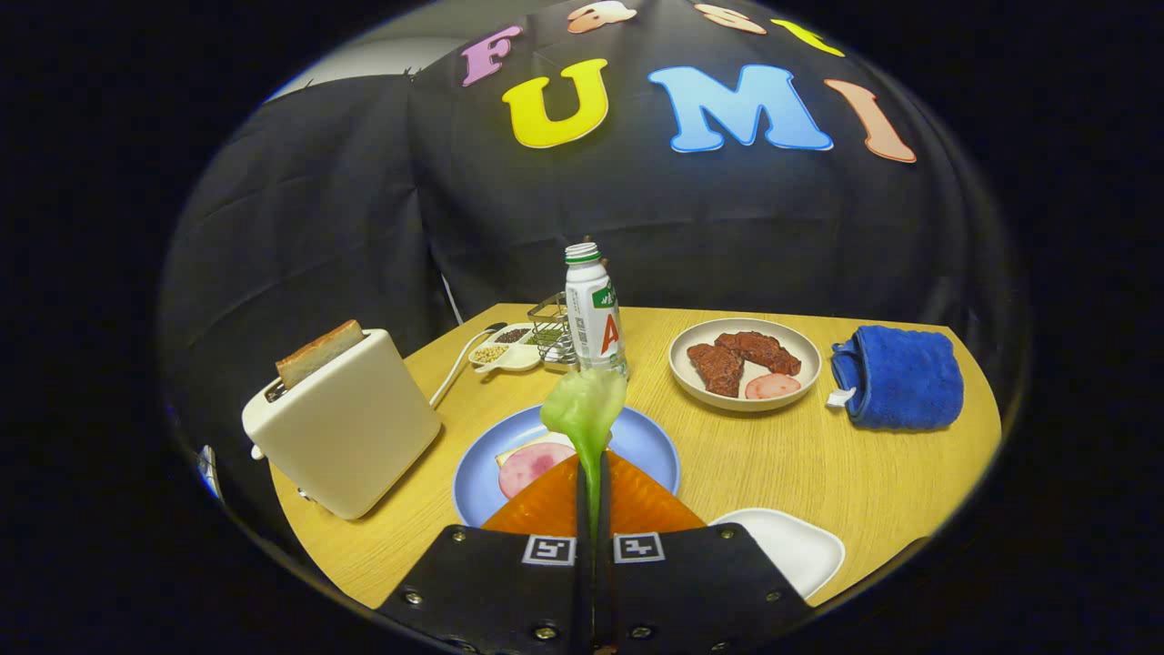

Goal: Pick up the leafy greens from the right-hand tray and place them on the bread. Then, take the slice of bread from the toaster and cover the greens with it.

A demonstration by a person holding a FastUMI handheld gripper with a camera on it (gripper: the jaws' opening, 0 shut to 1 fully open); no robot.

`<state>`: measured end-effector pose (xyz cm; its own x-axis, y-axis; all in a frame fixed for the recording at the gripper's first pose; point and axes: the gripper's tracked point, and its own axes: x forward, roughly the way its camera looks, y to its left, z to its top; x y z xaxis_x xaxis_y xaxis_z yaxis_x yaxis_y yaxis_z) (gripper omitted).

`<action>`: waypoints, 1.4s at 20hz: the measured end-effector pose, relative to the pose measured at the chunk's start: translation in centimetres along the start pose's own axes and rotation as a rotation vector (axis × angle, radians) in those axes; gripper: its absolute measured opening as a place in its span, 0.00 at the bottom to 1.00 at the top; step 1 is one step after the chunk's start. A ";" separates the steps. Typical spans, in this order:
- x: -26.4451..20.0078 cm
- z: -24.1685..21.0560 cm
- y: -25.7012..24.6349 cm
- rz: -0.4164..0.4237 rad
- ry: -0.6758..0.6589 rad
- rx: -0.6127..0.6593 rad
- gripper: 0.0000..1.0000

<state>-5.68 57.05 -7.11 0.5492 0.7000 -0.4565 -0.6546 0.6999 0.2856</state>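
My gripper (pixel 592 468) is shut on a pale green leafy green (pixel 584 405), which sticks up from between the fingertips. It hangs above a blue plate (pixel 650 443) that carries a slice of bread (pixel 520 448) with a pink ham round (pixel 529 467) on top, just ahead of the fingers and slightly left. A cream toaster (pixel 350 428) stands to the left of the plate with a brown bread slice (pixel 318 353) poking out of its slot. A white tray (pixel 796 546) lies to the right of the fingers; what shows of it is bare.
Beyond the plate stand a white bottle (pixel 596 314), a small wire rack (pixel 550 332) and a white dish of seeds (pixel 505 350). A beige plate (pixel 800 359) holding meat pieces and a blue towel (pixel 900 377) lie at the far right. The toaster's cord (pixel 455 364) runs back.
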 end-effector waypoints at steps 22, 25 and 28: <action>6.3 -3.5 3.9 0.074 0.017 -0.082 1.00; 5.6 -1.9 3.9 0.072 -0.054 -0.081 1.00; 4.1 0.5 4.0 0.062 -0.136 -0.094 0.99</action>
<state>-5.77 62.77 -7.46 0.5671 0.7589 -0.3202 -0.7319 0.6426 0.2266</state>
